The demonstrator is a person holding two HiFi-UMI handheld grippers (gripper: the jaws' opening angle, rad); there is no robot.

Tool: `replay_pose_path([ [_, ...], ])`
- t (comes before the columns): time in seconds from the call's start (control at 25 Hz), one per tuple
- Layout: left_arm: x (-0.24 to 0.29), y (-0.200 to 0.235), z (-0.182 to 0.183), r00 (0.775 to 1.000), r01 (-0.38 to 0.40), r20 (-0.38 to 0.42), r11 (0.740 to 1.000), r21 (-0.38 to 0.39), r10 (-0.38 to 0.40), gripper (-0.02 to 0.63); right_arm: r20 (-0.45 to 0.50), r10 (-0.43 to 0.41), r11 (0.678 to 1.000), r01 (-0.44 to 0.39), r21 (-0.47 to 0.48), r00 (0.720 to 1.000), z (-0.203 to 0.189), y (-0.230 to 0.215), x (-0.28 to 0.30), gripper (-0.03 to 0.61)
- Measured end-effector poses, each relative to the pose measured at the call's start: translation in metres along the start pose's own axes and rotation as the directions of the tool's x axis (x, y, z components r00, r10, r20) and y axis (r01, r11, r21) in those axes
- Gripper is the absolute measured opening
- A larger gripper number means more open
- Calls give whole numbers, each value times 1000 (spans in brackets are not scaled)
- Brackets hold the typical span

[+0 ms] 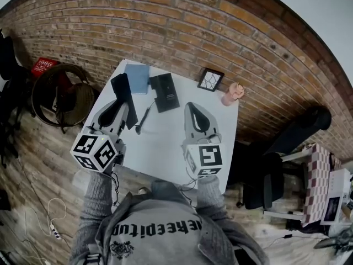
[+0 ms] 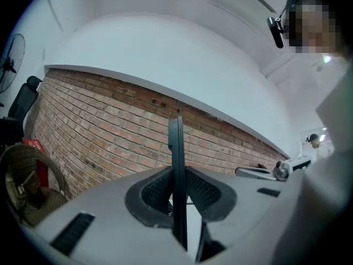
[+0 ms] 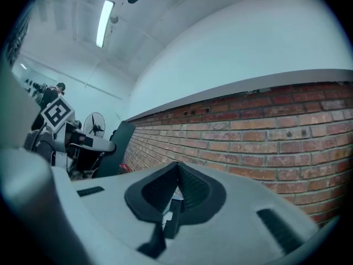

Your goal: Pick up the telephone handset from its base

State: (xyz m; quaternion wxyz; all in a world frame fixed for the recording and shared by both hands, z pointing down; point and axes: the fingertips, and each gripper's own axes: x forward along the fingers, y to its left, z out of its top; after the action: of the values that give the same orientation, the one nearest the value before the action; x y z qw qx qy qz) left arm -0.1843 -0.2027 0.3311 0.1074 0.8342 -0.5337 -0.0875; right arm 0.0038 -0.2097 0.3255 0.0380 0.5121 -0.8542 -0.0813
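My left gripper point(image 1: 123, 106) is shut on the flat black telephone handset point(image 1: 121, 88), held above the left side of the white table point(image 1: 165, 142). Seen from the left gripper view, the handset point(image 2: 176, 148) stands edge-on between the pads and sticks up past them. The black base point(image 1: 164, 91) lies on the table to the handset's right, apart from it. A dark cord point(image 1: 142, 120) trails on the tabletop between the two grippers. My right gripper point(image 1: 191, 106) hovers over the middle of the table with its jaws together and nothing in them; its tips point(image 3: 177, 173) meet.
A blue notebook point(image 1: 137, 78), a small black picture frame point(image 1: 210, 79) and a pink cup point(image 1: 233, 93) sit near the table's far edge by the brick wall point(image 1: 182, 32). A wicker basket point(image 1: 62, 95) stands to the left, a black office chair point(image 1: 265, 178) to the right.
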Motion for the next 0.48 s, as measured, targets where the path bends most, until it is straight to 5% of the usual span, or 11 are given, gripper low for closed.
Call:
replay_pose_path([
  [0.48,-28,-18,20,998,-12,61,999,45,9,67,47,-15,1000,16,-23,999,25,5,-31,5],
])
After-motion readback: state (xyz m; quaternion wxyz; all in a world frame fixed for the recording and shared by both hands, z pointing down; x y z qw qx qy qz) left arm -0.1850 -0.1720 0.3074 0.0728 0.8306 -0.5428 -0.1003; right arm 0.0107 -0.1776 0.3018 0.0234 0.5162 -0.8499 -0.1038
